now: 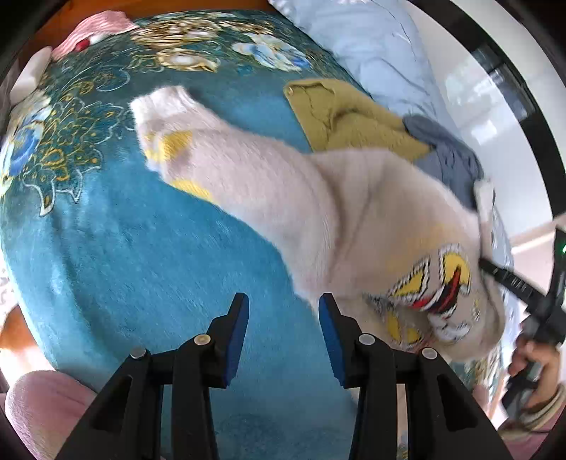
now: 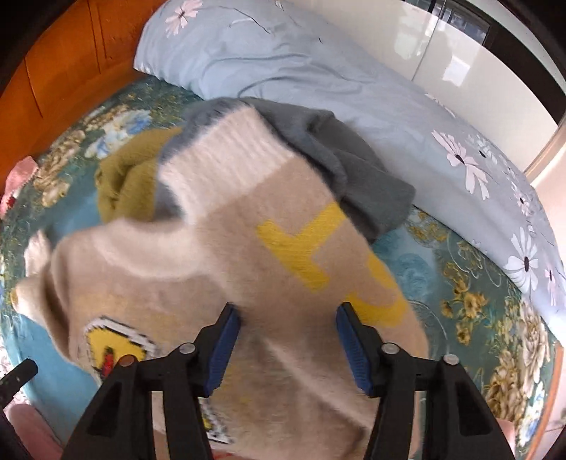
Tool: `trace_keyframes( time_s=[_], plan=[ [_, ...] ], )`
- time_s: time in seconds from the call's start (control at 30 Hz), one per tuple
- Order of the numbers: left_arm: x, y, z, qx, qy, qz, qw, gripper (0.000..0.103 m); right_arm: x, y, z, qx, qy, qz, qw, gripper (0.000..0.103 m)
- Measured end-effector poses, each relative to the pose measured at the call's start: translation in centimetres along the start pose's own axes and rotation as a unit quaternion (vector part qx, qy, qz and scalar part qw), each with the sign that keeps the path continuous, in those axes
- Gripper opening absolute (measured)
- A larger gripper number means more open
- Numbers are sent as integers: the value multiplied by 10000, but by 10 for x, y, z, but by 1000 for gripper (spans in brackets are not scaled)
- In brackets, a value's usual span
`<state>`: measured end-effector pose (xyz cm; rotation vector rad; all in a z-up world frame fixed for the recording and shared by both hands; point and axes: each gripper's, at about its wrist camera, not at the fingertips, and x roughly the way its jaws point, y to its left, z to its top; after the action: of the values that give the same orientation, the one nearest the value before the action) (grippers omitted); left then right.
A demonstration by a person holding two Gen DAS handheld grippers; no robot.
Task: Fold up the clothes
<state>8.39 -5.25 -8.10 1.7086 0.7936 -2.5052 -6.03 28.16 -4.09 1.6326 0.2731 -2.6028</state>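
A fuzzy beige sweater (image 1: 318, 198) with white ribbed cuffs and yellow letters lies spread on the teal floral blanket (image 1: 141, 247); one sleeve stretches toward the far left. My left gripper (image 1: 283, 318) is open and empty, hovering over the blanket just left of the sweater's body. In the right wrist view the sweater (image 2: 219, 269) fills the middle, blurred, with a sleeve cuff (image 2: 226, 155) pointing away. My right gripper (image 2: 288, 332) is open just above the sweater; its jaws hold nothing. The right gripper also shows in the left wrist view (image 1: 509, 279) at the sweater's right edge.
An olive-green garment (image 1: 346, 116) and a grey-blue garment (image 1: 449, 152) lie beyond the sweater. A light blue flowered duvet (image 2: 318, 70) is bunched along the far side. A pink cloth (image 1: 95, 28) lies at the far left by the orange wooden headboard (image 2: 70, 60).
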Motion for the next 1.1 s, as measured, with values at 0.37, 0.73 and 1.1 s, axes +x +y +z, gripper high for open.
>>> trace_keyframes(
  time_s=[0.37,0.73,1.1],
  plan=[
    [9,-4,-7,76,104,88,9999,42,-69,-137,-13,1689,-814,-275,9819,11],
    [4,3,4,-196,60,140,9997,42,8,-266,-149,4861,406,424,8719,15],
    [-6,-10,106,-838,-226,339,9956,51,-57,-245,-126,3972,-589,-564,9141,71]
  ],
)
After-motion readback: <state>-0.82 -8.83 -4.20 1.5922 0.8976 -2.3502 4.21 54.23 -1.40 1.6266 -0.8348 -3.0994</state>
